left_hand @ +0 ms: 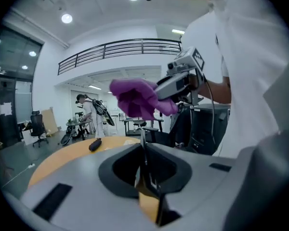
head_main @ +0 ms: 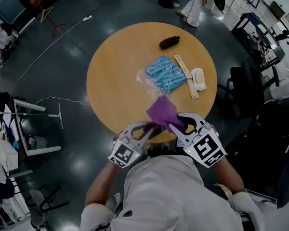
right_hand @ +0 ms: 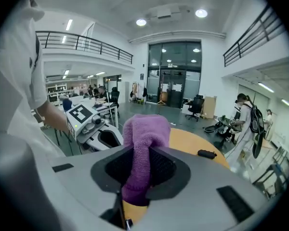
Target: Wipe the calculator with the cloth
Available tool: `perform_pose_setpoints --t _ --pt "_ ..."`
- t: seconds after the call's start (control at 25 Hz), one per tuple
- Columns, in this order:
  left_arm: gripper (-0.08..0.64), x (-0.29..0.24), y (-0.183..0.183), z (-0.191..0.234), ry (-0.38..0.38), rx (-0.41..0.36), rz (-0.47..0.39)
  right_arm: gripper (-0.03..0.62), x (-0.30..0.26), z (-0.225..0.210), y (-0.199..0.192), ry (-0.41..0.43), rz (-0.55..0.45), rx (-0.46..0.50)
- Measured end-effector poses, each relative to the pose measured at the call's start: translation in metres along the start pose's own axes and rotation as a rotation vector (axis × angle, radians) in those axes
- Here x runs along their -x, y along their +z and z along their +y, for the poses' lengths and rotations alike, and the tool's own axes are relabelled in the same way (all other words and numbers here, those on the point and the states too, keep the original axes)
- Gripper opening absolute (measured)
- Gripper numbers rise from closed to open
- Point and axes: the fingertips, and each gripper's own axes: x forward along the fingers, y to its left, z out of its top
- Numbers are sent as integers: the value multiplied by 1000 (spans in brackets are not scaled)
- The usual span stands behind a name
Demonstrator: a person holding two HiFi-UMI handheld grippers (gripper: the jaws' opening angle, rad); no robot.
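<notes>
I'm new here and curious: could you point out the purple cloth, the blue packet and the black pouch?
purple cloth [head_main: 163,111]: head view, middle of the bunched fold.
blue packet [head_main: 165,74]: head view, centre of its blue part.
black pouch [head_main: 169,42]: head view, its middle.

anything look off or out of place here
Nothing is spilled or broken. One oddity: no calculator lies on the table. The right gripper holds the purple cloth bunched up in the air, and the left gripper pinches a thin dark object edge-on, possibly the calculator.
</notes>
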Motion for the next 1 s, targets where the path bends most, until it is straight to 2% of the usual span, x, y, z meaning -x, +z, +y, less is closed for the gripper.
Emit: perform_pose_setpoints --t 0.08,0.24,0.4,0.52,0.72,1.0 --pt "44 -5 5 -4 10 2 -2 84 -17 14 -4 -11 23 24" --pt "44 -9 16 -14 5 25 -31 84 -42 32 -22 -25 74 -1" --pt "44 -2 17 -16 -10 39 -62 84 -39 18 -32 -57 103 -29" --pt "44 8 34 -12 0 26 -135 84 -27 -2 -34 -70 91 -78" --pt "43 24 58 -2 12 -86 -204 84 -9 -20 -37 -43 41 -176" --pt "43 40 70 9 17 -100 -213 84 -9 -18 -56 41 -17 -354"
